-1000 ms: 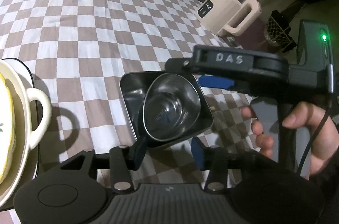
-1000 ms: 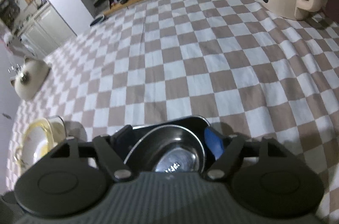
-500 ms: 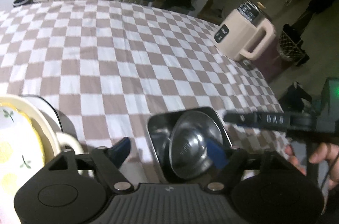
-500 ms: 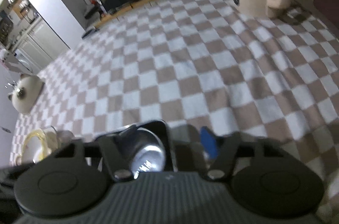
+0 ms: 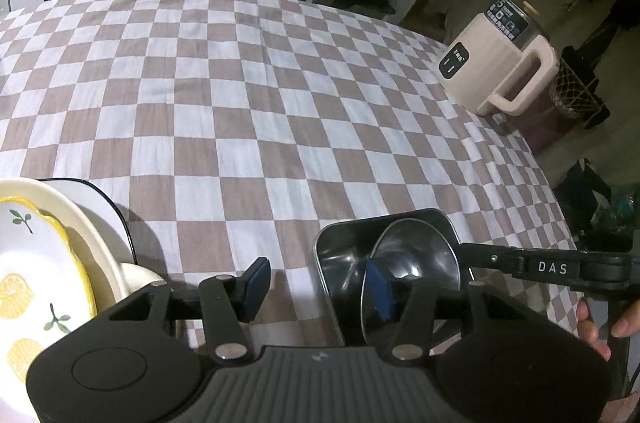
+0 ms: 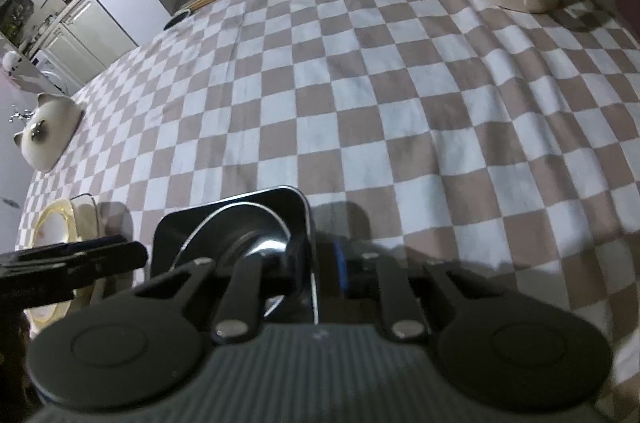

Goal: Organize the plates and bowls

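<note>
- Since a second ago we've shifted our right gripper off the round steel bowl; its jaws are closing over the right wall of the square steel tray.
- Our left gripper is half open and closing, one pad in the bowl, the other over checkered cloth.
- Bowl is tilted in the tray.
- Thin, stiff, slick steel: we'd pinch the rim squarely.
- Lemon plate stack sits left.

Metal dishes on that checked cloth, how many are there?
2. A square steel tray sits near the cloth's front edge, and a round steel bowl leans tilted inside it. More could be hidden under the tongs.
</note>
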